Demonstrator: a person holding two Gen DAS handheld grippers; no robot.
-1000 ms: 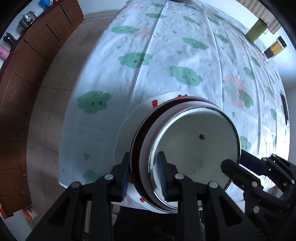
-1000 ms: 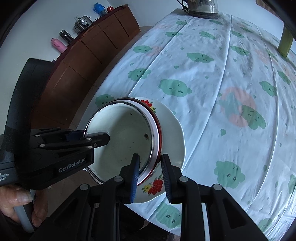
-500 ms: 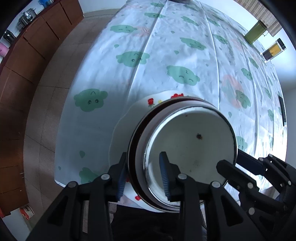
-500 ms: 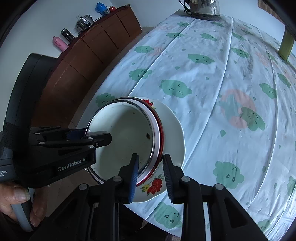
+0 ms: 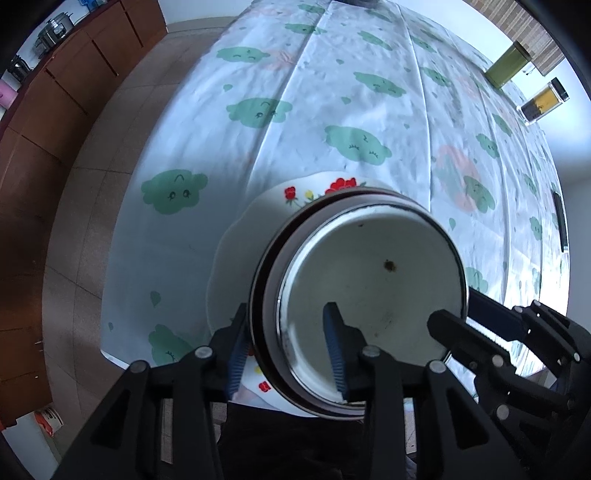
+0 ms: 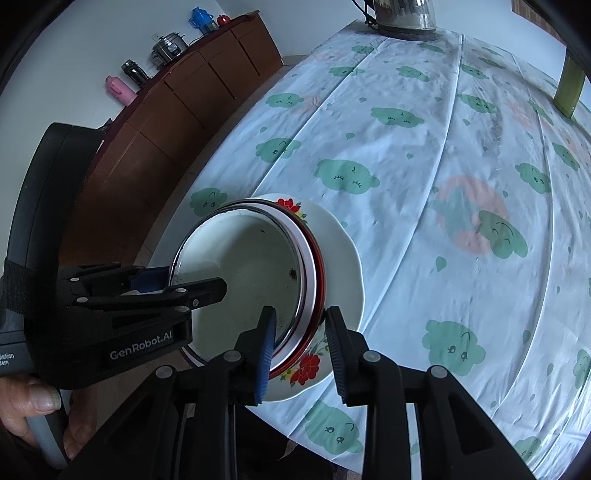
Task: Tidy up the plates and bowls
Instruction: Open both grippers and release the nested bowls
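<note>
A white enamel bowl (image 5: pixel 369 280) (image 6: pixel 251 266) sits in a dark red-rimmed bowl (image 5: pixel 264 295) (image 6: pixel 320 280), both on a white flowered plate (image 5: pixel 240 251) (image 6: pixel 343 258) near the table's front edge. My left gripper (image 5: pixel 286 350) (image 6: pixel 181 282) points down over the stack's near-left rim. Its jaws are opening, one pad inside the enamel bowl, one outside, with gaps to the rims. My right gripper (image 6: pixel 301 347) (image 5: pixel 467 317) straddles the opposite rims, its outer pad a sliver clear of the red rim.
The tablecloth (image 5: pixel 332 92) with green clouds hangs over the near edge. A wooden sideboard (image 6: pixel 192 96) carrying small appliances stands across the floor. A green bottle (image 5: pixel 506 66) and a yellow jar (image 5: pixel 543 101) stand far right, a kettle (image 6: pixel 402 14) at the far end. A hand (image 6: pixel 33 406) holds the left gripper.
The left jaws have spread apart and come off the stacked rims. The right jaws stand a little wider. The stack and both hands stay where they were.
</note>
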